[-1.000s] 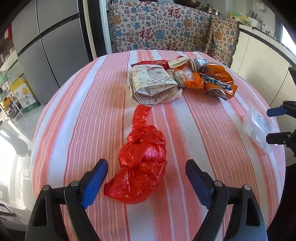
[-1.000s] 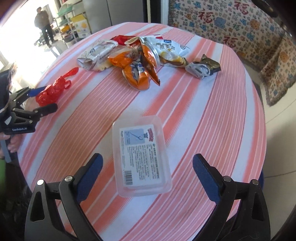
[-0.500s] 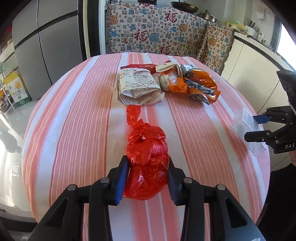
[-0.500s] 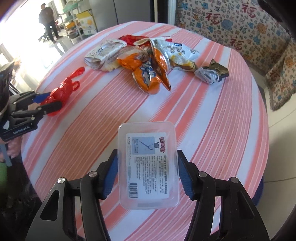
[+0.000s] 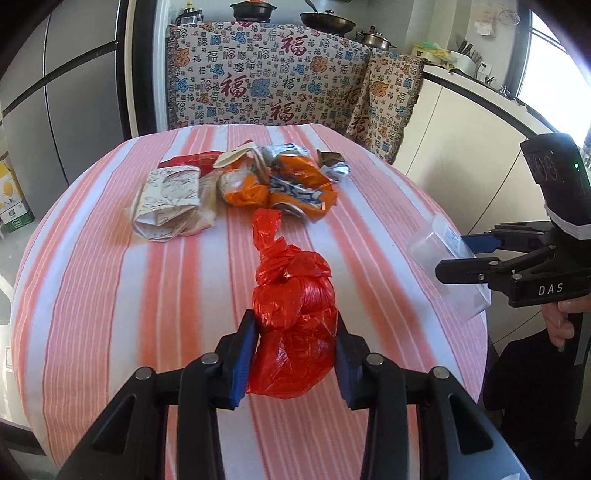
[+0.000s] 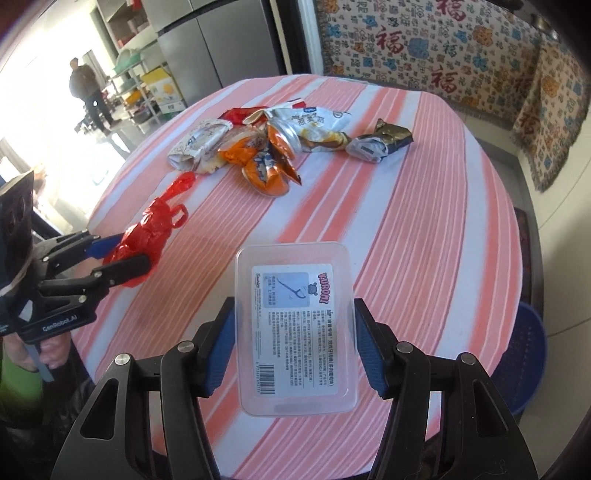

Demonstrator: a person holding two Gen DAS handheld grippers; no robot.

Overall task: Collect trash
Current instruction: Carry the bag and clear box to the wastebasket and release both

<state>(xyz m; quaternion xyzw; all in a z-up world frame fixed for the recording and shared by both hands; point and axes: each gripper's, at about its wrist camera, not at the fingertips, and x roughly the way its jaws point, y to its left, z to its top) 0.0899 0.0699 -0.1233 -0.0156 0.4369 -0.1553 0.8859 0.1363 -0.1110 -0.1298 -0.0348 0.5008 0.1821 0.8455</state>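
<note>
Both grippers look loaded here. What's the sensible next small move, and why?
Probably carry both loads off the table: the left gripper clamps the red bag, the right gripper the clear box. A blue basket sits beside the table.

A round table (image 5: 92, 295) under a pink and white striped cloth fills the near ground. Behind it, a patterned throw (image 5: 266, 81) with red characters drapes a seat. A grey refrigerator (image 5: 66, 92) stands far left, cream cabinets (image 5: 461, 122) run along the right under a bright window (image 5: 554, 55). Pans (image 5: 325, 18) sit above the throw. A blue basket (image 6: 528, 354) rests on the pale floor at right.
</note>
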